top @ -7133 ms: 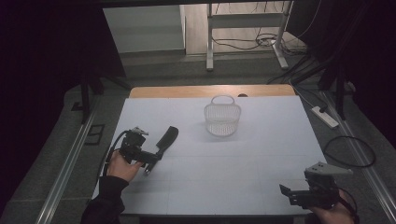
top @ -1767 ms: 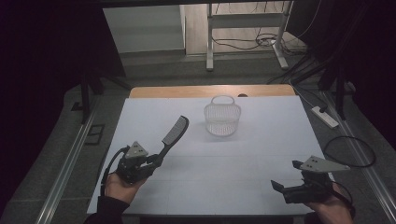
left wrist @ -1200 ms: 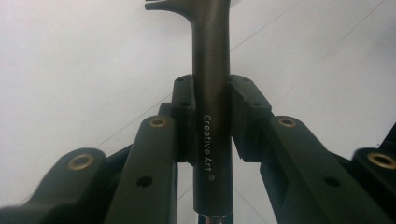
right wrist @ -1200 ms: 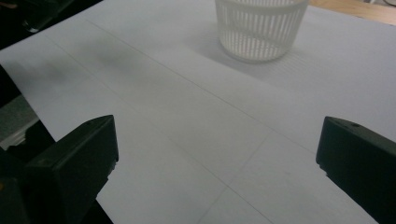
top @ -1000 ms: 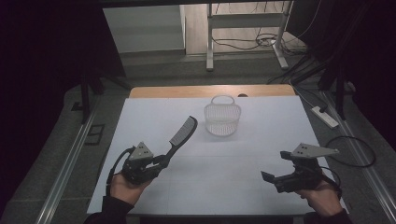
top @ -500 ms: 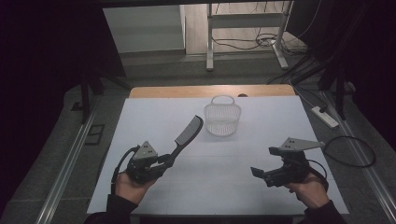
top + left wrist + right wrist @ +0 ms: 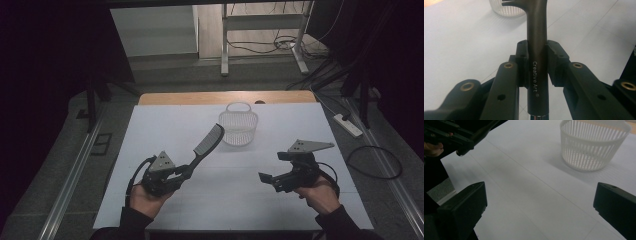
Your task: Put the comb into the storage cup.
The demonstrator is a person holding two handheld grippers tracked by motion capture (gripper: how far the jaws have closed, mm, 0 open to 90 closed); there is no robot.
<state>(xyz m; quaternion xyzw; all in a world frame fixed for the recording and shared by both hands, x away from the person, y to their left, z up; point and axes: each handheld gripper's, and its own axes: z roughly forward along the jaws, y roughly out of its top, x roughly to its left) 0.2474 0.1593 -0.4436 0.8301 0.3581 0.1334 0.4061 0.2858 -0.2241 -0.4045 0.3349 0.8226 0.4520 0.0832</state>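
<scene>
A: What is your left gripper (image 7: pixel 186 171) doing?

B: You are clamping the handle of the black comb (image 7: pixel 206 144) in it, jaws pressing both sides, above the white desk (image 7: pixel 165 120). The comb's toothed end is pointing toward one o'clock, at the white basket (image 7: pixel 238 125).

A: And your right gripper (image 7: pixel 266 178)?

B: Its jaws are standing wide apart with nothing between them, hovering at the basket's five o'clock.

In the left gripper view the comb (image 7: pixel 537 37) runs off the top edge, its teeth cut away (only the handle's lettering reads). The basket (image 7: pixel 506 10) is clipped there too. In the right gripper view the basket's rim leaves the frame.
</scene>
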